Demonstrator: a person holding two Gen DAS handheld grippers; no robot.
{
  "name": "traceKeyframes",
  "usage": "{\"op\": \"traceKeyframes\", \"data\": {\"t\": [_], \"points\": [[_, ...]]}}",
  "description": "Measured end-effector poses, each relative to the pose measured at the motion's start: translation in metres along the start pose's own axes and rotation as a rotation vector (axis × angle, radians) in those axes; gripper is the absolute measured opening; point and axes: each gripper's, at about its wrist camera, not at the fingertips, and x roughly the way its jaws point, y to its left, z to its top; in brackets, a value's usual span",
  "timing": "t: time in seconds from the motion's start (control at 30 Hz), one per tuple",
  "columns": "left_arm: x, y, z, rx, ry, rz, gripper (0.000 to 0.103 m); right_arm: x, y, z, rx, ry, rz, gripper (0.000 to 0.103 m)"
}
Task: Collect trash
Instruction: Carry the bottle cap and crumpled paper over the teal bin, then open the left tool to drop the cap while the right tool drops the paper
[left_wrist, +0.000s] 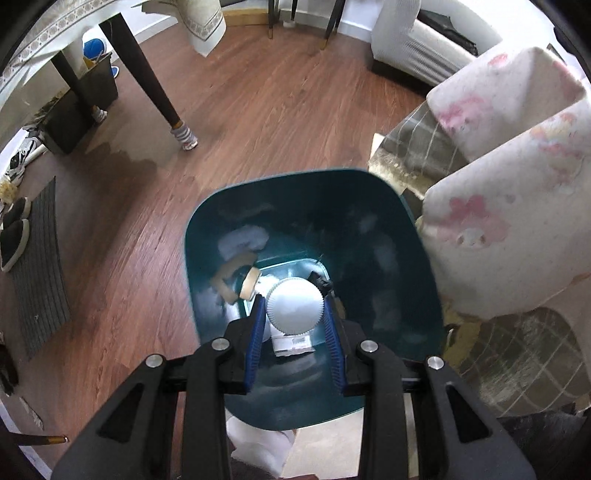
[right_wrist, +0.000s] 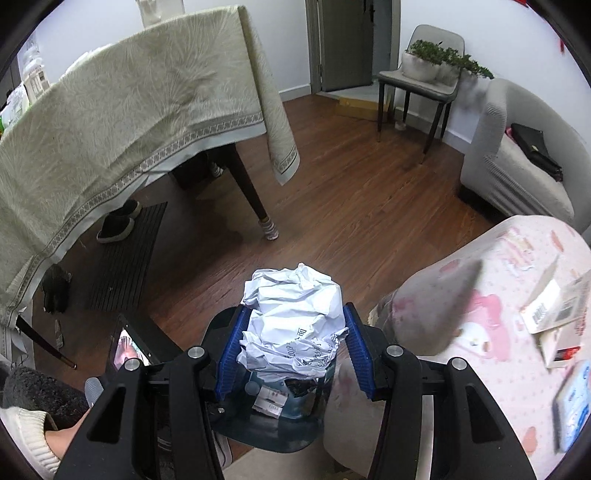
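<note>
Two grippers over one teal bin

Our left gripper (left_wrist: 295, 314) has its jaws clenched on one white bottle (left_wrist: 294, 312), its body mostly hidden behind the cap, above the teal bin (left_wrist: 406, 258); our right gripper (right_wrist: 293, 343) clamps one crumpled paper ball (right_wrist: 293, 325), screening the bin's contents beside the pink blanket (right_wrist: 498, 314).

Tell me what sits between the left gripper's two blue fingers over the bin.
A white ridged-cap bottle, cap toward the camera, sits between the left gripper's blue fingers, over the open teal bin. The left wrist view shows it.

Left gripper (left_wrist: 294, 310) jaws clamped; right gripper (right_wrist: 293, 328) too — both loaded.
</note>
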Motion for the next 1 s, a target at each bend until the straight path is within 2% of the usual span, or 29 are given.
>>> {"op": "traceKeyframes", "data": {"t": [0.27,0.3,0.33,0.43,0.6,0.73,1.0], "points": [[0.014,0.018,-0.010,-0.017,0.064,-0.012,0.034,0.030,0.010,-0.002,-0.004,0.059,0.008,0.052],[0.015,0.019,-0.012,-0.021,0.073,-0.015,0.036,0.034,0.011,-0.002,-0.007,0.067,0.008,0.052],[0.016,0.021,-0.012,-0.029,0.079,-0.016,0.046,0.038,0.013,-0.003,-0.009,0.075,0.006,0.052],[0.010,0.023,-0.013,-0.037,0.071,-0.020,0.052,0.051,0.017,-0.008,-0.026,0.097,-0.003,0.052],[-0.008,0.034,-0.011,-0.062,0.023,-0.016,0.059,0.072,0.017,-0.016,-0.027,0.141,0.001,0.052],[-0.020,0.039,-0.007,-0.083,-0.006,-0.016,0.060,0.084,0.016,-0.021,-0.016,0.166,0.006,0.052],[-0.062,0.045,0.002,-0.093,-0.126,-0.017,0.063,0.111,0.015,-0.035,0.012,0.225,0.026,0.052]]}}
